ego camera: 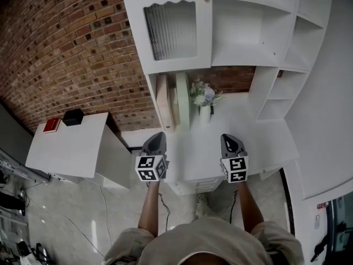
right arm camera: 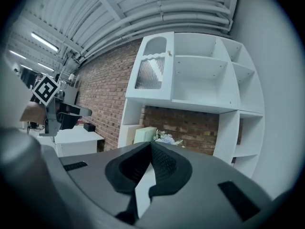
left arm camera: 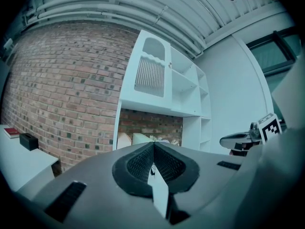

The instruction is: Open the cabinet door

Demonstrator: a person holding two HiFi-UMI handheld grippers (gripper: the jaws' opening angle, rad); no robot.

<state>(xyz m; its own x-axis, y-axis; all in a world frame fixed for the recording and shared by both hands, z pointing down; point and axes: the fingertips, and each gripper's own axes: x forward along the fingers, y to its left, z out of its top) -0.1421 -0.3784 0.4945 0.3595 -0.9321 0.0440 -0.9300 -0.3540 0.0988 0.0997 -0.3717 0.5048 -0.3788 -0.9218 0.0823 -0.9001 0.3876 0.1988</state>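
Nearest, the left gripper [ego camera: 156, 138] and the right gripper [ego camera: 230, 141] were held level over the worktop's [ego camera: 265, 138] front edge, each with jaws pressed together on nothing. Farther back, a vase of flowers [ego camera: 204, 99] was set by its rear edge. Beyond, the cabinet door [ego camera: 172, 29] was seen shut at the shelf unit's [ego camera: 248, 35] upper left corner.

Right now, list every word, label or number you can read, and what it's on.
No text here can be read.
Left cube, right cube: square code patterns only, no letters.
Red book: any cover print is too small to read.
Red-and-white label, lower right of the head view: too small and blurred to read.
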